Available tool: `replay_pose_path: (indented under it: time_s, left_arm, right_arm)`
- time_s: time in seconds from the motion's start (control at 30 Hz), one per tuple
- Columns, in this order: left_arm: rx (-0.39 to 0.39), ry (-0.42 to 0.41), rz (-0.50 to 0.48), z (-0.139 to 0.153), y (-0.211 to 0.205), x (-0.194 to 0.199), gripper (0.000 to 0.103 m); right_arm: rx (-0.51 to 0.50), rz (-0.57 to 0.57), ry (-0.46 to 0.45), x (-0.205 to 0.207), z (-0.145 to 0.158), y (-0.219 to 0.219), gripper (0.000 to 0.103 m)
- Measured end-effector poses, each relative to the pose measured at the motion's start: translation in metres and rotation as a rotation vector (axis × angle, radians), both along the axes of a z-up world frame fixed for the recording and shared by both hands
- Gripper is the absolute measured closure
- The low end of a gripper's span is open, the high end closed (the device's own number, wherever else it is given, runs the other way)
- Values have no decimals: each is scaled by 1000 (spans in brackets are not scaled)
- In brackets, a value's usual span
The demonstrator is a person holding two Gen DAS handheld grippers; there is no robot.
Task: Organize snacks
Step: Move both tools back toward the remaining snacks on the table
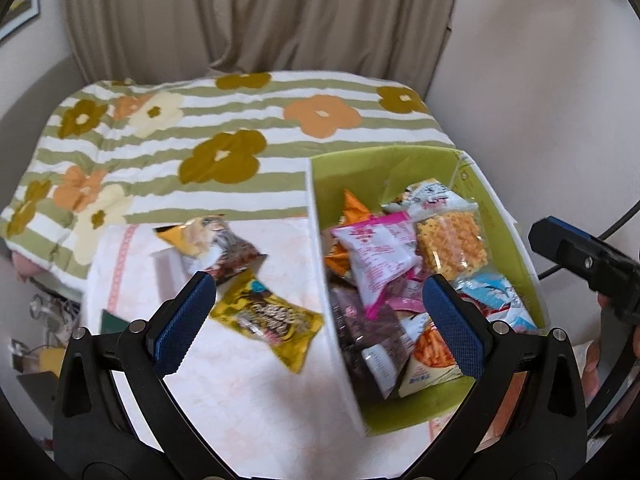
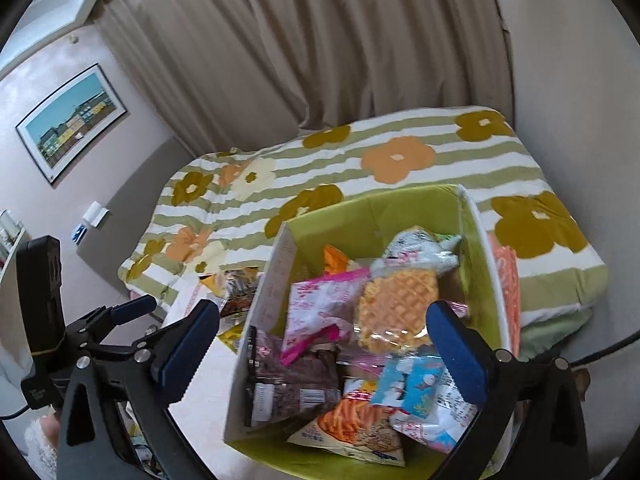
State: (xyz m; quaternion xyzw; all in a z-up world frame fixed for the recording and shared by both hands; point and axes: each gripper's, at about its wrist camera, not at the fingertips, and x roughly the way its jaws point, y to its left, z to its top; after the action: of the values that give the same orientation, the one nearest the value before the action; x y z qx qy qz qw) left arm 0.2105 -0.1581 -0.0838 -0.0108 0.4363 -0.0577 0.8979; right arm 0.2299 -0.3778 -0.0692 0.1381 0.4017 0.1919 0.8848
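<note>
A green box (image 1: 516, 240) (image 2: 360, 204) stands on the bed and holds several snack packets, among them a pink and white packet (image 1: 380, 256) (image 2: 316, 304) and a waffle pack (image 1: 452, 244) (image 2: 396, 300). Left of the box, on a pale pink cloth (image 1: 240, 392), lie a yellow snack bag (image 1: 268, 316), a brown packet (image 1: 236, 258) and an orange packet (image 1: 188, 234). My left gripper (image 1: 318, 322) is open and empty, above the box's left wall. My right gripper (image 2: 322, 346) is open and empty, over the box. The left gripper shows at the left of the right wrist view (image 2: 132, 308).
A striped flowered blanket (image 1: 208, 136) (image 2: 420, 160) covers the bed behind the box. A beige curtain (image 1: 256, 12) hangs at the back. A framed picture (image 2: 72, 122) is on the left wall. Clutter lies on the floor at the lower left (image 1: 44, 320).
</note>
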Motion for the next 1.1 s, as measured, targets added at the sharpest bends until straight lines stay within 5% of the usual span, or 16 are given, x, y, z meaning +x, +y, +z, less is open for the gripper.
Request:
replay_pose_path:
  time_s: [0.23, 0.6, 0.83, 1.1]
  left_arm:
    - [54, -23, 93, 12, 37, -25, 1]
    - [-46, 39, 251, -6, 160, -30, 1]
    - [-64, 125, 192, -33, 207, 6, 1]
    - [-46, 202, 111, -64, 259, 47, 1]
  right_arm:
    - [41, 120, -37, 2, 6, 38, 0]
    - [-50, 303, -62, 18, 10, 134, 0]
    - [-97, 352, 53, 64, -15, 199, 0]
    - [-250, 442, 226, 121, -83, 275, 0]
